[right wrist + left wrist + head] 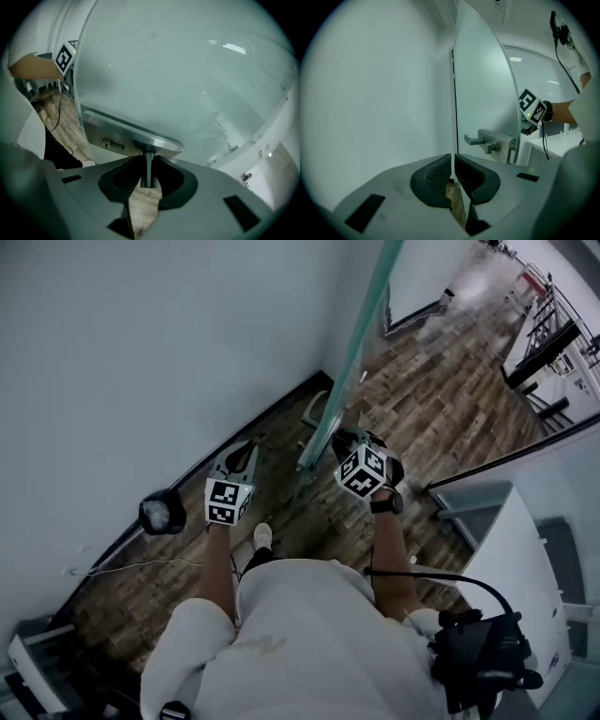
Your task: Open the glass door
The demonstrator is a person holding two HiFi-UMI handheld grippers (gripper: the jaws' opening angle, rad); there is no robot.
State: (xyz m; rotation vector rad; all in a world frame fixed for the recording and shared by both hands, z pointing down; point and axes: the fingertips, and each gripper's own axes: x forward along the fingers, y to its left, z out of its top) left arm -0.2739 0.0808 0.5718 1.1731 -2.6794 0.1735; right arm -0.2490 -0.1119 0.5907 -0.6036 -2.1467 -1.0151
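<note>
Down at the lower middle of the right gripper view, my right gripper (pixel 147 174) is clamped round the lever handle (pixel 148 161). The metal bar stands upright between the pads, just under the steel lock plate (pixel 126 133) of the glass door (pixel 187 70). In the left gripper view my left gripper (pixel 453 169) is pinched nearly together on nothing, and it looks at the door's other face, where a second lever (pixel 478 139) sits right of centre. In the head view the door's green edge runs from top centre to mid-frame, between my two grippers, with the wall (pixel 141 352) at left and the wooden floor (pixel 441 399) at right. I judge the door is ajar, edge toward me.

Now the risks. That lever is smooth metal, so the pads could slide off if I haul sideways instead of along its swing. Swing the door fast and the glass edge could catch my idle left gripper or my white shoe (pixel 262 537) at lower centre, since both sit near its path. As for writing, each marker cube (pixel 225 501) shows only black-and-white squares, and I can read no brand or lettering on the door or lock.
</note>
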